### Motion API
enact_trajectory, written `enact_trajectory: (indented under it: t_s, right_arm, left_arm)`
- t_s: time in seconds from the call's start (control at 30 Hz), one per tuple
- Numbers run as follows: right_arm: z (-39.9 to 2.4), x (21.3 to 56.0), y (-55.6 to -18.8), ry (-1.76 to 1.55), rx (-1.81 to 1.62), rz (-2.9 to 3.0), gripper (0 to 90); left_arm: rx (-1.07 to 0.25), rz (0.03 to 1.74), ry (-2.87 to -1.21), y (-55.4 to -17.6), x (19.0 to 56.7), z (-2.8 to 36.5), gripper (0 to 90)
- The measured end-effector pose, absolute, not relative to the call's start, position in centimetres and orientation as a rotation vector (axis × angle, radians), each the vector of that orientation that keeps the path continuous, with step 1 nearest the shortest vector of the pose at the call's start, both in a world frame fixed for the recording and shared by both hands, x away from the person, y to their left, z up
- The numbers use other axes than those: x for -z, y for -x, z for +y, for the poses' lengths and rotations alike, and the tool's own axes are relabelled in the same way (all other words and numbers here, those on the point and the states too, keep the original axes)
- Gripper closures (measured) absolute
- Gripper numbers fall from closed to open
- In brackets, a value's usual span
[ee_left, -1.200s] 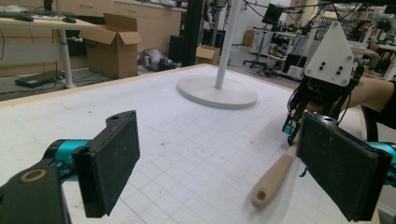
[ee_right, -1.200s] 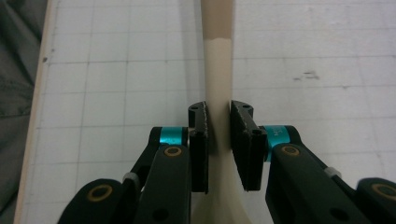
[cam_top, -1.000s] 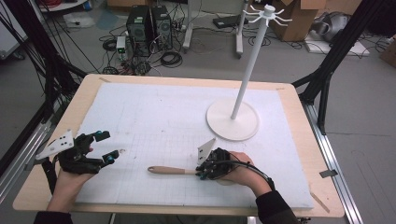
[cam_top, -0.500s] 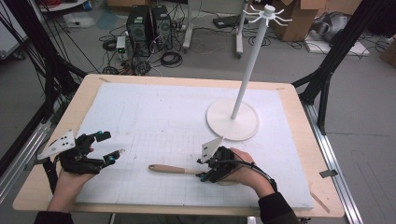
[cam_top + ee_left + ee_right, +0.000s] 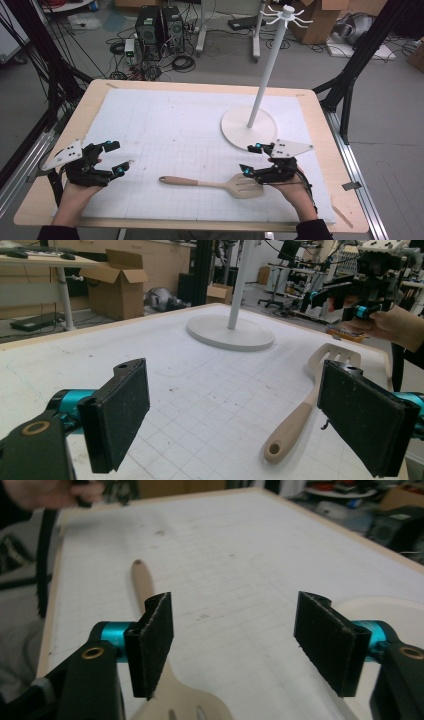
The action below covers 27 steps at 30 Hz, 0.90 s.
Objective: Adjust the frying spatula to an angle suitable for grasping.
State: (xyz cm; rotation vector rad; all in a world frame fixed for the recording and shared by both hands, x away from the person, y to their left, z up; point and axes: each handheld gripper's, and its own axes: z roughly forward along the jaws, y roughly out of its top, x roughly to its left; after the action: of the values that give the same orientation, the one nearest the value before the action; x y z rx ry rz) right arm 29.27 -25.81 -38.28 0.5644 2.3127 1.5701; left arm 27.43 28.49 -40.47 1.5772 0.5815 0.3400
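1. The wooden spatula is lying flat on the white mat of the tabletop, near the front edge, with its slotted blade toward the person's right side and its handle pointing to the left.
2. The right gripper is standing just beside the blade. Its jaws have just been opening, and they are now wide apart with nothing between the pads (in the right gripper view the spatula is passing under the one jaw, not inside the grip).
3. The left gripper is hovering over the mat, well apart from the handle, with its jaws spread and empty; in its own view the spatula is lying ahead.
4. The white stand with small hooks on top is standing behind the right gripper, and nothing is hanging on it.
5. I am judging that the spatula is released on the mat, so this step is looking finished. If hanging on the stand is intended, it is not yet done.
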Motion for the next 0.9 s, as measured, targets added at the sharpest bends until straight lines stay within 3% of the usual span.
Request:
enact_trajectory:
  t_s: [0.4,0.9]
  right_arm:
    - [-31.3,40.2,-28.7,-0.84,-1.613,2.088,21.8]
    - [-32.6,40.6,-28.7,-0.914,-1.63,2.022,19.2]
  left_arm:
    - [-0.343,0.568,-1.599,-27.5,40.7,28.0,13.8]
    - [-0.343,0.558,-1.605,-27.8,40.7,27.6,13.7]
